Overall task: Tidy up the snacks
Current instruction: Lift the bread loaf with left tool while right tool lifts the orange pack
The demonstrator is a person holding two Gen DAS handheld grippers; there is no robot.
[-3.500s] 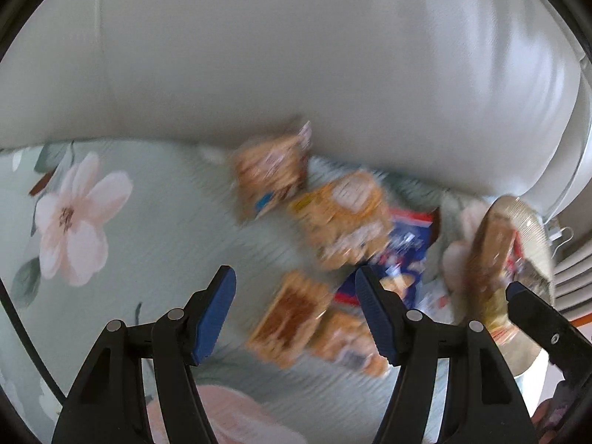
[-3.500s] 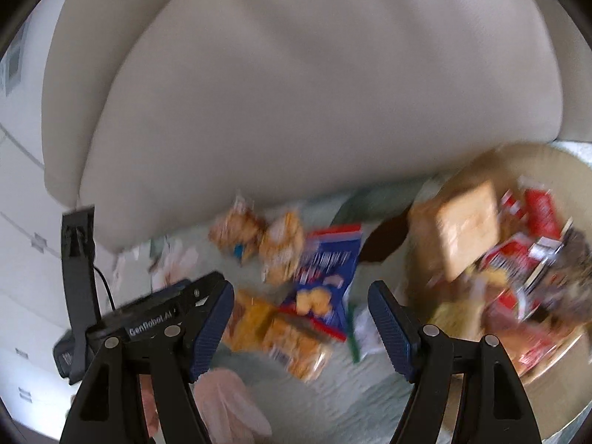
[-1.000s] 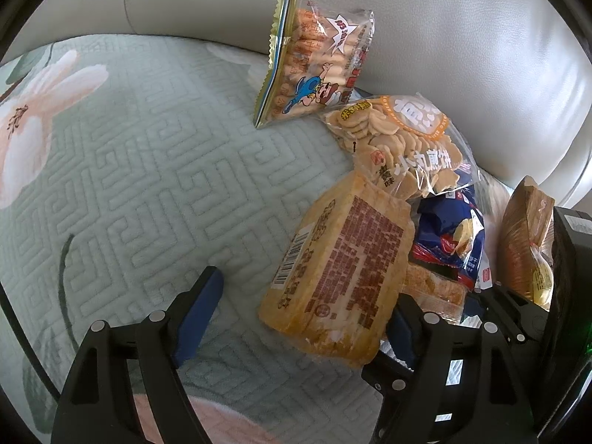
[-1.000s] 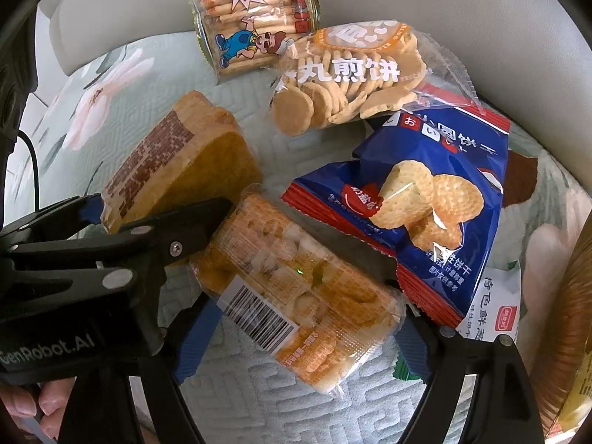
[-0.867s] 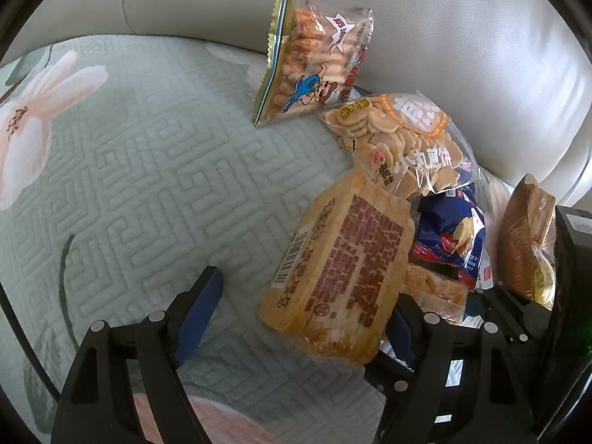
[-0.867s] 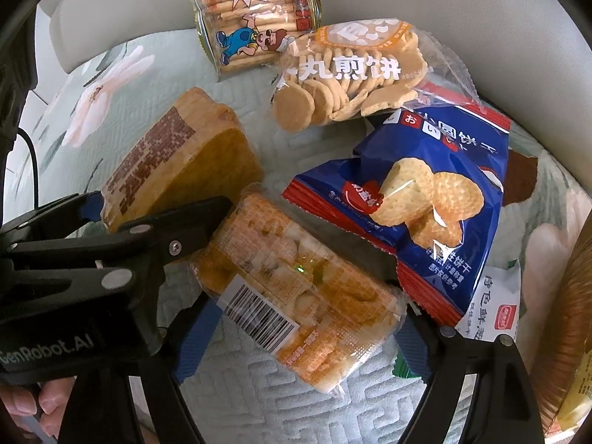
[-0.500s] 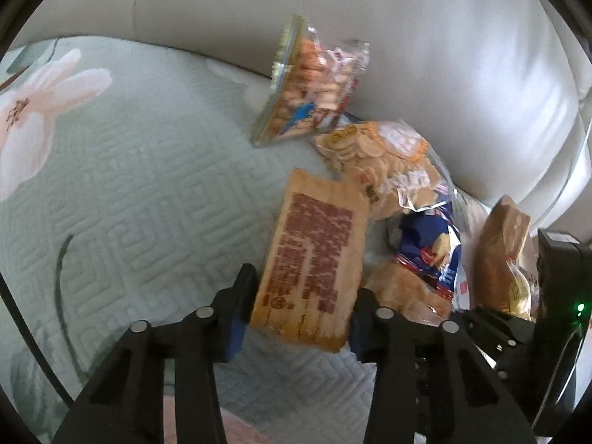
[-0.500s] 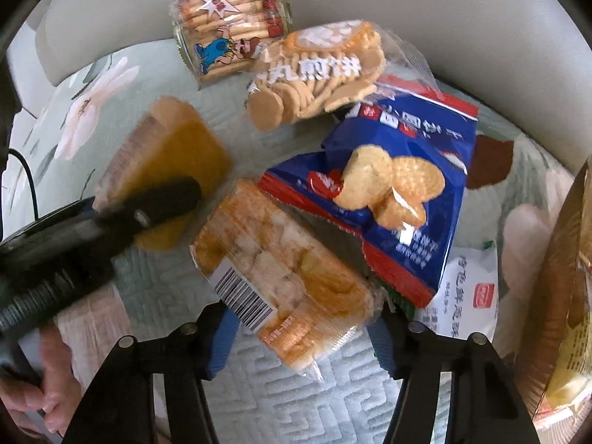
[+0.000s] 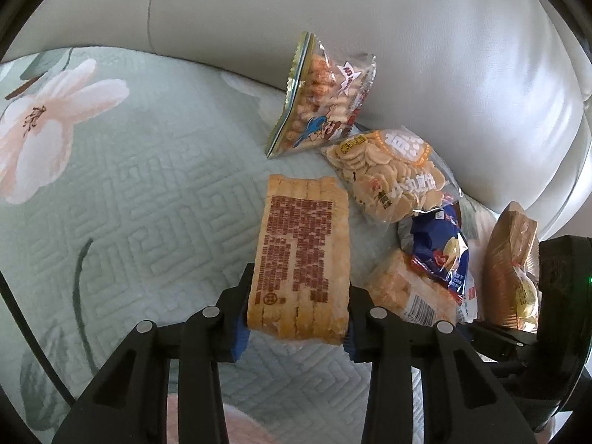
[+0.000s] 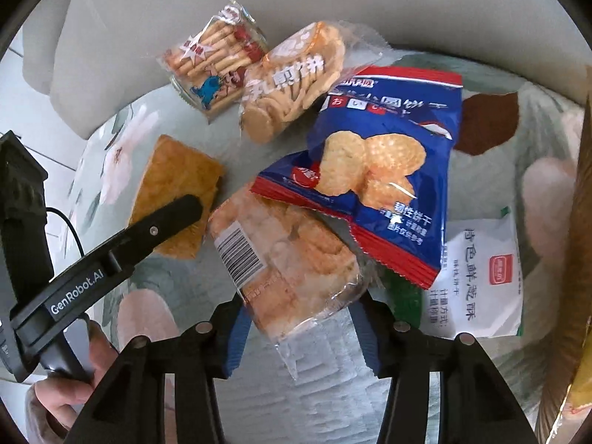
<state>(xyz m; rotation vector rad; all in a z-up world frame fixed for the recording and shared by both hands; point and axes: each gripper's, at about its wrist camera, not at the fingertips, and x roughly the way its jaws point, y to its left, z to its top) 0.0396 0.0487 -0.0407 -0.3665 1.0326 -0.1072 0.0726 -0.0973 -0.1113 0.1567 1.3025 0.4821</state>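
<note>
Left wrist view: your left gripper [image 9: 296, 318] had its blue pads pressed on both long sides of the brown pack [image 9: 301, 255]. The pack's long axis ran straight ahead along the fingers, its near end between them and its far end pointing at the stick bag [image 9: 322, 96] leaning on the sofa back [image 9: 425, 37]. The round-cracker bag [image 9: 388, 174] lay to the right of it, the blue bag [image 9: 438, 248] beyond that. Whether the pack was clear of the quilt [image 9: 129, 203] I could not tell from here.

Right wrist view: your right gripper [image 10: 301, 333] stood with jaws wide, the barcode pack [image 10: 285, 255] lying between them. Its long axis ran diagonally, the near end by the right finger and the far end up to the left under the corner of the blue bag [image 10: 381, 170]. The pads looked close to the wrapper but not pinching it. The white sachet [image 10: 481, 270] lay to the right, just beside. Your left gripper [image 10: 148, 229] was there on the left, across the brown pack [image 10: 174, 188].

My reading: the right hand was plainly the nearer for the barcode pack. The crosswise lie and the overlapping blue bag were what the next closing depended on.
</note>
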